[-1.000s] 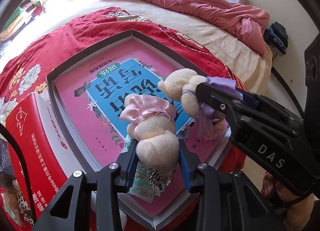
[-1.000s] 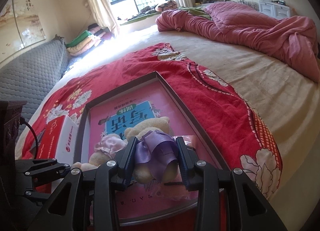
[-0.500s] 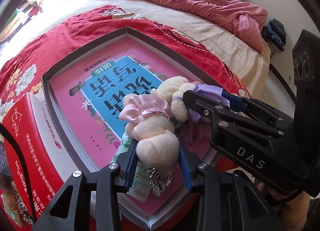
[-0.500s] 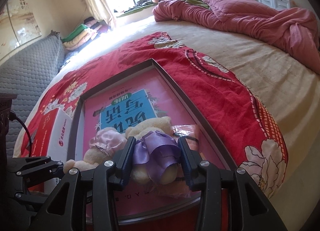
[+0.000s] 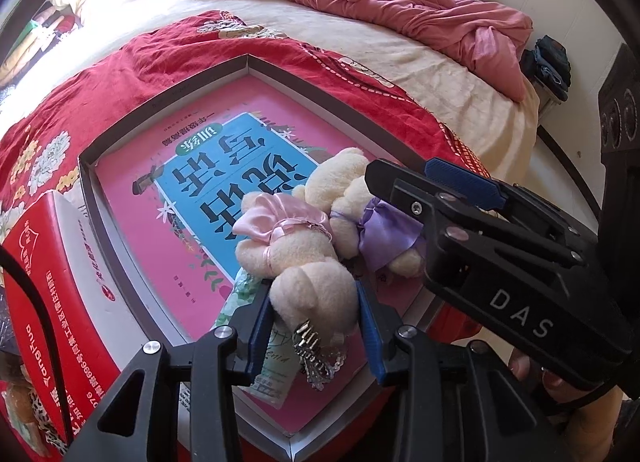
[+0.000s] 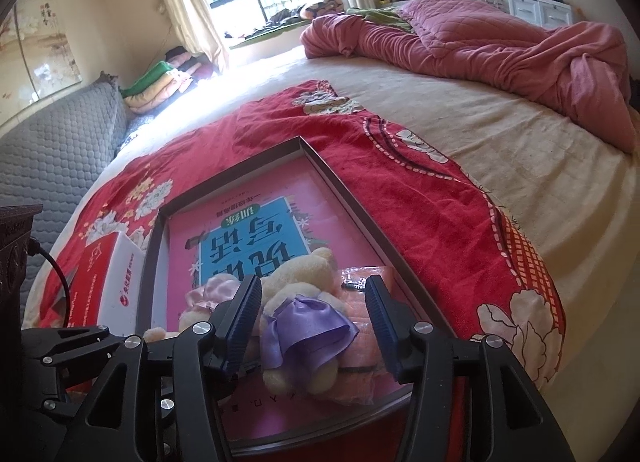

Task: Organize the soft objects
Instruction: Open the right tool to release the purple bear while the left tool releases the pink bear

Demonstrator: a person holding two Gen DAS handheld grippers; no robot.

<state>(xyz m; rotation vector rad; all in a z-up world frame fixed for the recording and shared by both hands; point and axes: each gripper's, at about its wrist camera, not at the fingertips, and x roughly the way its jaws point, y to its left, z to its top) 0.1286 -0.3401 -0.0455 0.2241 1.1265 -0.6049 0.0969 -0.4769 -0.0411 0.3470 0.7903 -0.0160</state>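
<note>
Purple-skirt bear [image 6: 308,326] free between opening right tool [image 6: 312,322] pads.

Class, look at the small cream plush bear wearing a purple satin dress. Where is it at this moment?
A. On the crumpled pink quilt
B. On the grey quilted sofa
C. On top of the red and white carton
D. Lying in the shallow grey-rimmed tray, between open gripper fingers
D: the small cream plush bear in the purple satin dress lies inside the shallow grey-rimmed tray, between the right gripper, whose jaws have just been opening and stand clear of it.

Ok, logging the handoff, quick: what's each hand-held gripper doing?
Left gripper: shut on pink-dress bear.
Right gripper: just opened, purple-dress bear loose between.
</note>
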